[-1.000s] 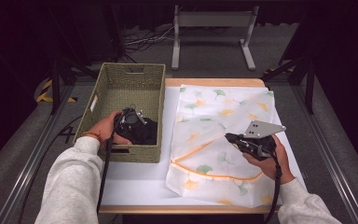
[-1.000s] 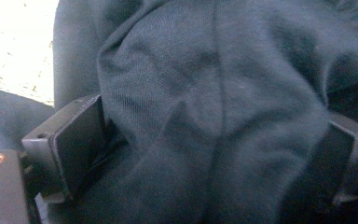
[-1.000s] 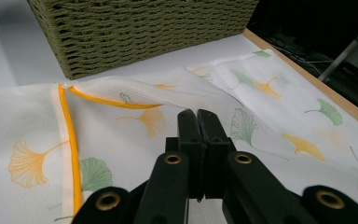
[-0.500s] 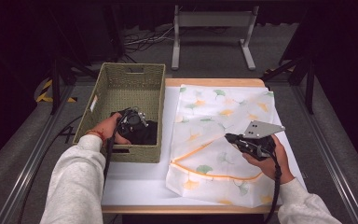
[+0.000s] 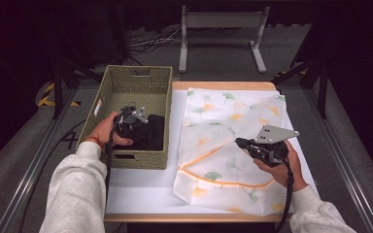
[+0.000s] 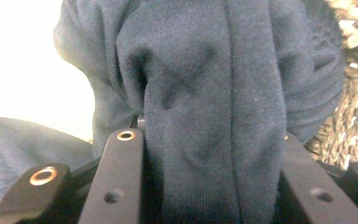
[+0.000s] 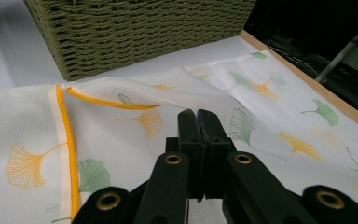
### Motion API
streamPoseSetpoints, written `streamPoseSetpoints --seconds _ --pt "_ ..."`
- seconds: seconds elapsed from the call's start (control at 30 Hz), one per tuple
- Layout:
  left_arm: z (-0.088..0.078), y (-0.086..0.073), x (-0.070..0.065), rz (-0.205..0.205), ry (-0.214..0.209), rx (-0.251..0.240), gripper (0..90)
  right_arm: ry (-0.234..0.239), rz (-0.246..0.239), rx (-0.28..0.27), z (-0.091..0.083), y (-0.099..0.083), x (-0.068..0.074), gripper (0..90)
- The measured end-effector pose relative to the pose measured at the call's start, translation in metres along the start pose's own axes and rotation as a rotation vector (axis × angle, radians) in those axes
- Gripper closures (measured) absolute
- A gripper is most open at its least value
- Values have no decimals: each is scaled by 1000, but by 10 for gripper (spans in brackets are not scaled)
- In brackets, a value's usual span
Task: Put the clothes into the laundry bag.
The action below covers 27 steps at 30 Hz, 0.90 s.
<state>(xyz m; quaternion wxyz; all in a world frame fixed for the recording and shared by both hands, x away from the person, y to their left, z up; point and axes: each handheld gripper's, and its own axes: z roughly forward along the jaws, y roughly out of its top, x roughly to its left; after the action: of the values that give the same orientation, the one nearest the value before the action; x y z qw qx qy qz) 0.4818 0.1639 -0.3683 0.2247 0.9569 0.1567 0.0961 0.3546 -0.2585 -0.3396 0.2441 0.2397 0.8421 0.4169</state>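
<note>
A dark navy knit garment (image 5: 154, 135) lies in the near end of the green woven basket (image 5: 137, 71). My left gripper (image 5: 144, 127) reaches into the basket. Its jaws have just been closing and now pinch a bunched fold of the garment (image 6: 214, 93) between the fingers (image 6: 126, 140). A white mesh laundry bag (image 5: 233, 121) with a ginkgo-leaf print and a yellow zipper (image 7: 68, 140) lies flat on the table. My right gripper (image 5: 238, 142) is over the bag's middle, shut on a pinch of its top layer (image 7: 135, 93), which tents up to the tips (image 7: 197, 114).
The basket's wall (image 7: 135, 32) stands just left of the bag. The white tabletop (image 5: 141, 194) has a wooden edge at the back. A metal stand (image 5: 221, 19) and cables sit on the dark floor beyond.
The left gripper has closed on the dark garment and lifted slightly inside the basket. The right gripper and the bag have not moved.
</note>
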Motion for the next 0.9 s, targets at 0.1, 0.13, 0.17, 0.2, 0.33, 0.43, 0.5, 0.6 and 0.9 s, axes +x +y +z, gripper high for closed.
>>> streamPoseSetpoints --seconds 0.1,0.13,0.17,0.2,0.33,0.43,0.5,0.6,0.9 --pt "-14 -1 -2 -10 25 -55 659 1 1 0 0 0 0 899" --pt "-14 -1 -2 -10 25 -55 659 1 1 0 0 0 0 899" --pt "-18 -1 -2 -12 30 -74 659 1 2 -2 0 0 0 899" --pt "-22 -1 -3 -10 35 -86 659 1 2 -2 0 0 0 899" --pt "-40 -4 -8 -13 64 -163 660 0 3 -7 -1 0 0 899" --pt "-50 -6 -12 -25 83 -194 661 -2 4 -9 -1 0 0 899" --pt "-57 -8 -13 -30 88 -218 662 -2 3 -10 -1 1 0 899" --pt "-67 -9 -15 -37 101 -247 662 -2 3 -10 -1 1 0 899" --pt "-86 -6 -25 -61 122 -316 662 -3 3 -11 -1 1 0 899"
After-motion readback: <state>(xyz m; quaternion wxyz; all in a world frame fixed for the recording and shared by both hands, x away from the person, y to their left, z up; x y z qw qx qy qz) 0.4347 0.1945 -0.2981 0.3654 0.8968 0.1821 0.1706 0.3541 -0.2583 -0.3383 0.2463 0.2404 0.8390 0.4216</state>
